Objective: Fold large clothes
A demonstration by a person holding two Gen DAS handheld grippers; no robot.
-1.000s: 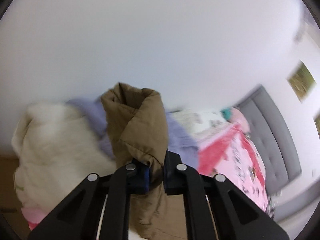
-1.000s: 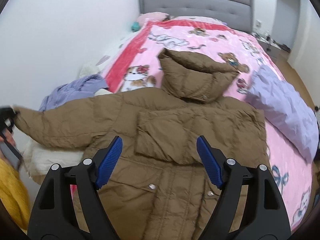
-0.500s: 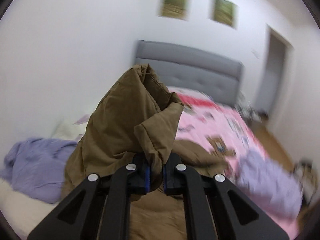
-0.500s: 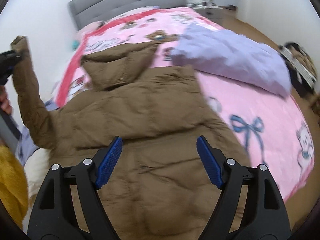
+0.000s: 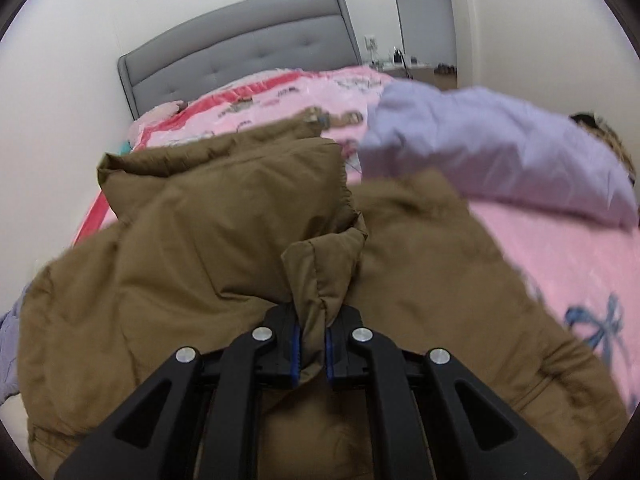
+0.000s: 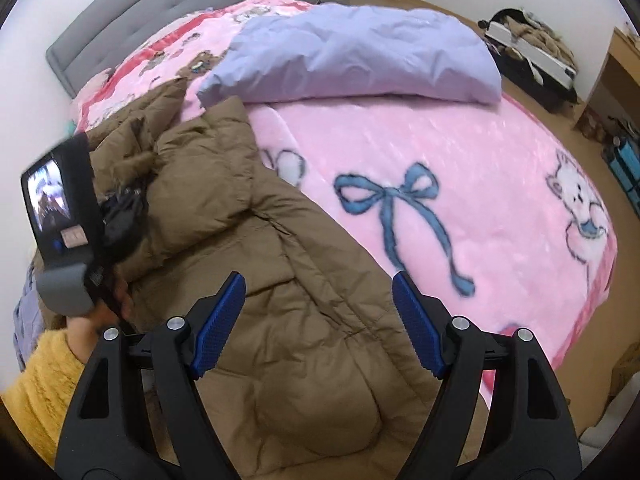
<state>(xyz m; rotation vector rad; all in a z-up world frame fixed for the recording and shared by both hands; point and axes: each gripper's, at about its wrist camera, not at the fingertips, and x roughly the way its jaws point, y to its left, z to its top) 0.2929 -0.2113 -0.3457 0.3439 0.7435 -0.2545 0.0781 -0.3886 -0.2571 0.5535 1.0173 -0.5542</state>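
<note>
A brown puffer jacket [image 6: 280,300] lies spread on the pink blanket [image 6: 460,160] of the bed. My left gripper [image 5: 312,340] is shut on the cuff of the jacket's sleeve [image 5: 320,276] and holds it over the jacket's body [image 5: 140,300]. The left gripper's body also shows in the right wrist view [image 6: 64,224], above the jacket's left side. My right gripper [image 6: 320,328] is open and empty, hovering above the jacket's lower right part. The hood [image 5: 224,160] points toward the headboard.
A lilac duvet [image 6: 352,52] lies bunched across the bed beyond the jacket. A grey headboard [image 5: 240,52] stands at the far end. On the floor to the right are a bag [image 6: 528,40] and a wooden desk [image 6: 612,76].
My left gripper has swung the sleeve from out at the left side, up and over onto the jacket's body. My right gripper has turned toward the right side of the bed.
</note>
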